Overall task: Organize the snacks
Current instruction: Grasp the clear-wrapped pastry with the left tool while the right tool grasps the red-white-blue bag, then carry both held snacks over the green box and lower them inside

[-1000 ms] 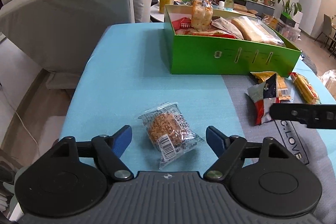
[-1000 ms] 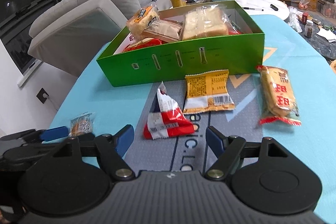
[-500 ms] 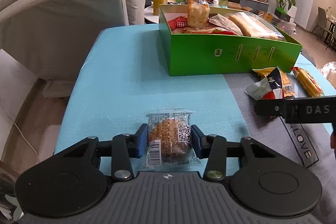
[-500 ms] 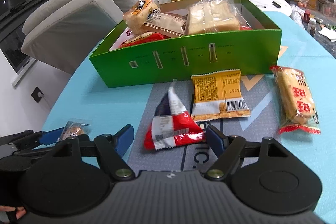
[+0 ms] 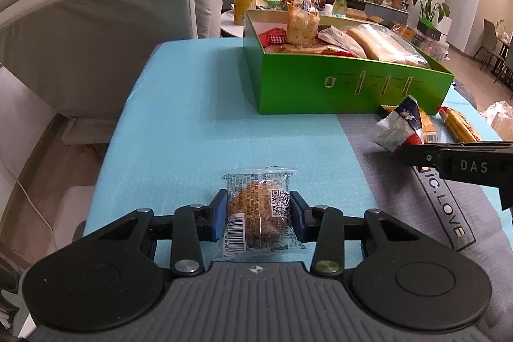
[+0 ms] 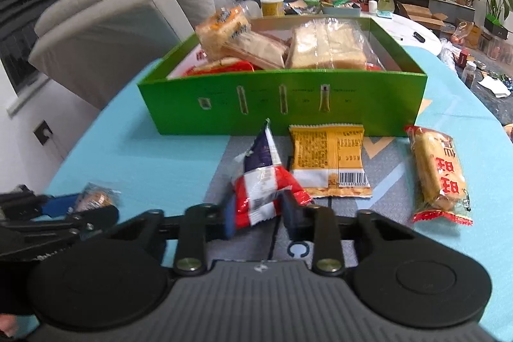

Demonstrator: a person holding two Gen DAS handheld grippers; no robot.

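My left gripper is shut on a clear-wrapped round brown cookie over the blue tablecloth. My right gripper is shut on a red, white and blue snack packet, which also shows in the left wrist view. The green box holding bread and other snacks stands at the far side of the table; it also shows in the right wrist view. An orange packet and a red-edged rice cracker packet lie in front of the box.
A grey sofa stands left of the table. A white round table with clutter and plants sits behind the box. The table's left edge drops to the floor. The right gripper's body reaches in from the right in the left wrist view.
Both grippers closed: the left on the cookie packet, the right on the red, white and blue packet. The right gripper moved forward toward the box.
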